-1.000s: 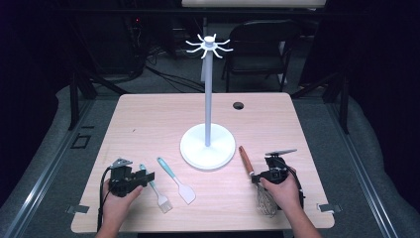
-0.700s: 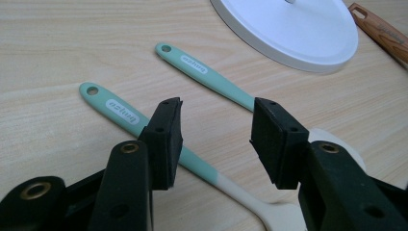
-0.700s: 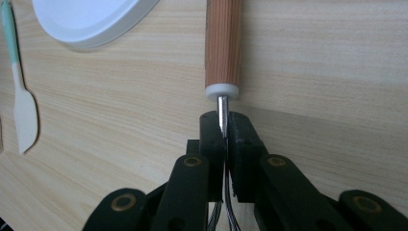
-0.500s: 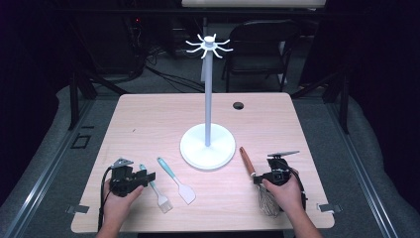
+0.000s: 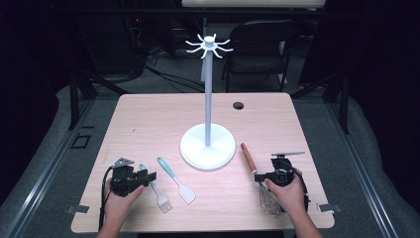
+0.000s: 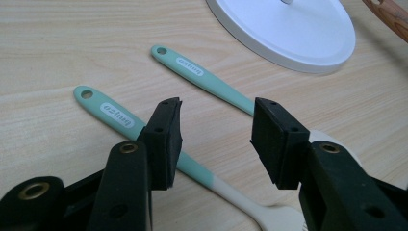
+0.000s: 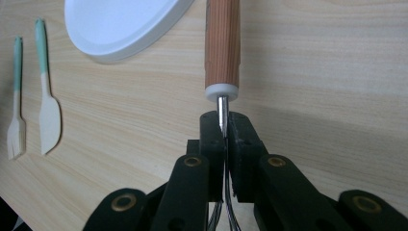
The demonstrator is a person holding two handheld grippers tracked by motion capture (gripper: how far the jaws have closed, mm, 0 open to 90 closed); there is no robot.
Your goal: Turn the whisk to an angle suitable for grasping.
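Whisk (image 5: 261, 179), wooden handle, steel wires: lying flat on the surface, its thin metal neck sitting clamped between the right gripper (image 7: 225, 139) pads, handle extending ahead of the gripper, wire head trailing behind beneath it.

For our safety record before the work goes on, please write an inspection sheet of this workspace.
Surface: light wooden table, with a cable hole.
Job's things: whisk with a wooden handle; white hook stand; teal spatula and teal brush lying side by side.
Clutter: nothing seen.
Grippers: right gripper shut on the whisk's metal neck; left gripper open over the brush handle.
Cables: black cable trailing from the left gripper.
Surroundings: dark room, black chair behind the table.
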